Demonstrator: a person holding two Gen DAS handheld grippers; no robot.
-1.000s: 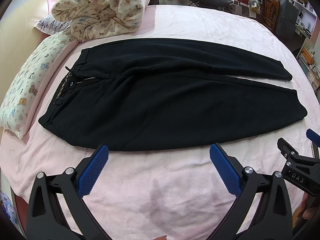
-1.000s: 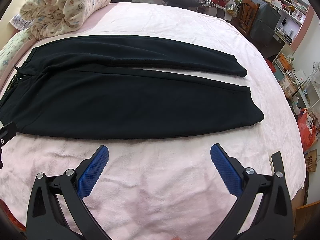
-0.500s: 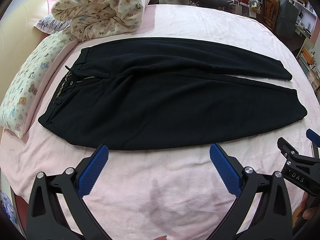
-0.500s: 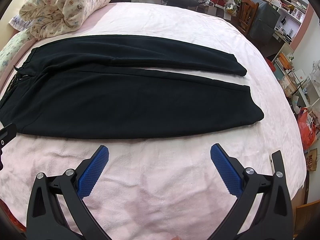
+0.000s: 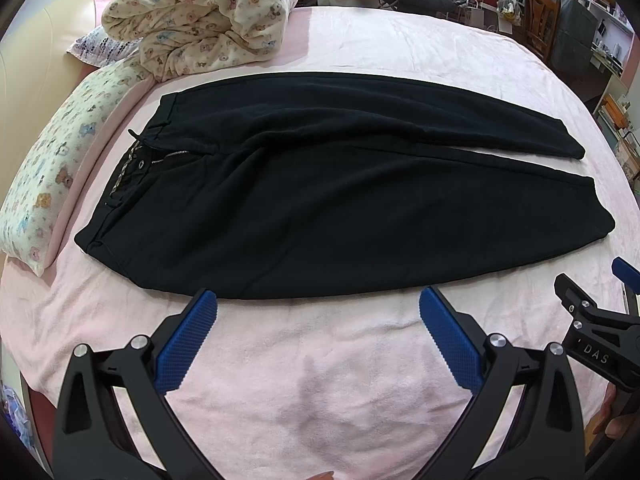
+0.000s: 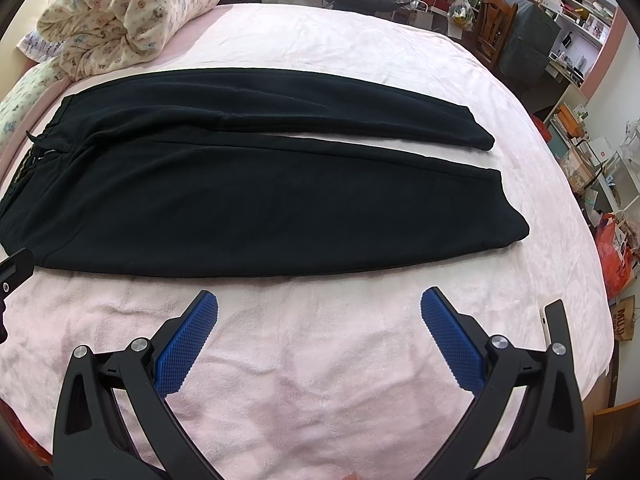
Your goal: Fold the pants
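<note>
While both tools hover over the near edge of the bed, the inventory reads as follows.

Black pants (image 5: 320,200) — laid flat and unfolded across the middle of the pink blanket (image 5: 320,380), waistband toward the left edge by the pillows, both legs running toward the right edge. The two legs lie side by side, touching near the crotch and parting into a narrow gap at the cuffs. Fly is open, a short run of zipper (image 5: 170,156) showing just beside the waistband button. The near leg's lower seam runs along the blanket just beyond both pairs of fingertips.

Left gripper (image 5: 318,312) — black frame, blue ribbed pads (image 5: 188,344), jaws spread wide, nothing between them; apart from the pants, close to the seam.

Right gripper (image 6: 319,308) — same build, jaws likewise spread wide and empty, over bare blanket near the cuff end of the near leg. Its frame also shows at the right edge of the left wrist view.

Rolled bear-print quilt (image 5: 200,20) — at the far left corner of the bed, beyond the waistband.

Bear-print pillow (image 5: 52,168) — along the left edge, just beside the waistband.

Wooden chair (image 6: 494,24), shelves (image 6: 576,4) and clutter — off the bed past its far right side.
</note>
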